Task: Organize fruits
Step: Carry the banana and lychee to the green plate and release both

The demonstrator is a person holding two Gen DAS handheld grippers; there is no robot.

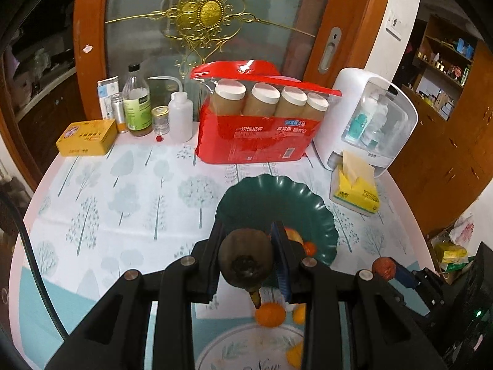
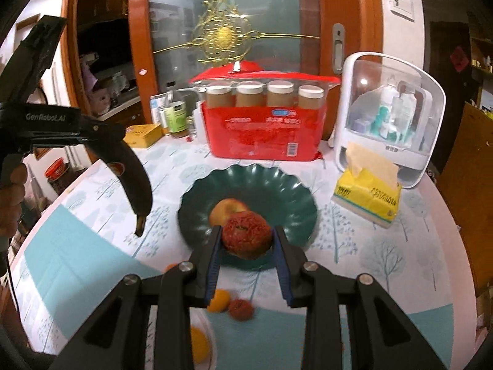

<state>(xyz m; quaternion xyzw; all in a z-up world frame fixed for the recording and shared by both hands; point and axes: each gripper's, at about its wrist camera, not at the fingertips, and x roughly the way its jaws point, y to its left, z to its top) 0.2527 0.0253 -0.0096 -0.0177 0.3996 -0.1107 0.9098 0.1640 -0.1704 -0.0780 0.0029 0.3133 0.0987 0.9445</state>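
A: Item one, left gripper (image 1: 249,256): it is clenching on a blackened banana (image 1: 246,260), seen end-on at lower centre of the left wrist view; in the right wrist view the same banana (image 2: 135,178) is hanging at the left of the frame, stem tip pointing down over the counter (image 2: 92,246).

B: Item two, right gripper (image 2: 247,242): it is grasping a red rough-skinned fruit (image 2: 246,239) between its blue-padded fingers (image 2: 214,265), at centre frame, over the near rim of the green plate (image 2: 286,203).

A: Plate contents: an apple (image 2: 228,211) is lying inside, just behind the held fruit.

B: Loose stock, lower frame: an orange (image 2: 219,300) and a second red fruit (image 2: 242,308) are sitting touching on the counter; another orange piece (image 2: 198,343) is resting on a white dish (image 2: 212,351) below them.

A: Background, upper frame: red cup package (image 2: 265,132), yellow tissue pack (image 2: 368,195), white organiser (image 2: 391,117).
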